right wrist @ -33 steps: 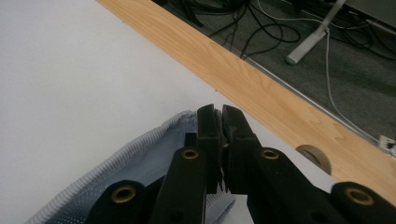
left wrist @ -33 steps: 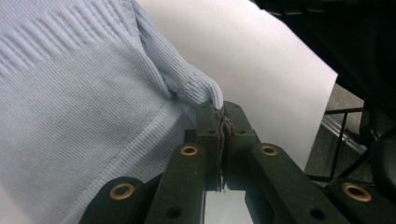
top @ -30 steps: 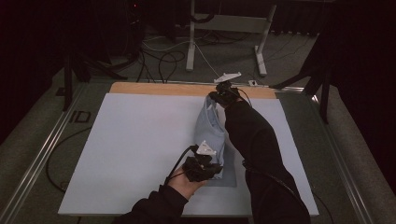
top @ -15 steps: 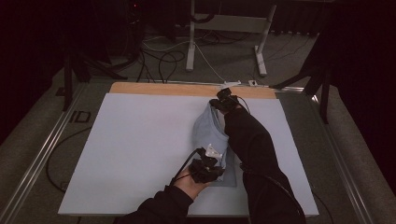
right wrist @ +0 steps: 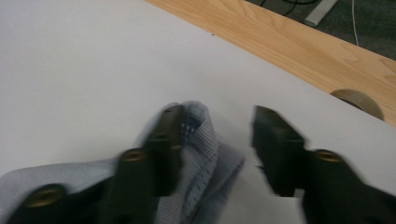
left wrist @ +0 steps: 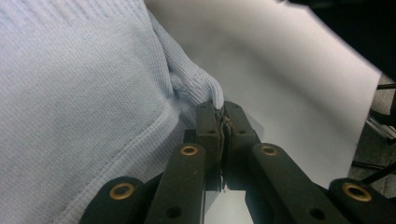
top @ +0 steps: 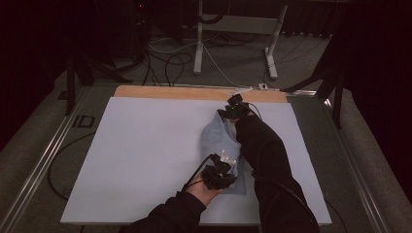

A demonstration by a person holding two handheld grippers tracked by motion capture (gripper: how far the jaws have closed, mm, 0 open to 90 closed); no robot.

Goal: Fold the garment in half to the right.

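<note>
The counter under me is covered by a pale sheet, with a strip of bare wood showing along its far edge. On the sheet's right half lies a light blue knit garment, bunched into a long narrow shape that runs from near me toward the far edge. My right gripper sits at the garment's far end; its jaws stand wide apart, and a fold of the ribbed fabric lies against the inner face of one jaw while the other is clear of it. My left gripper is at the near end, its jaws pressed tight on the ribbed hem.
</note>
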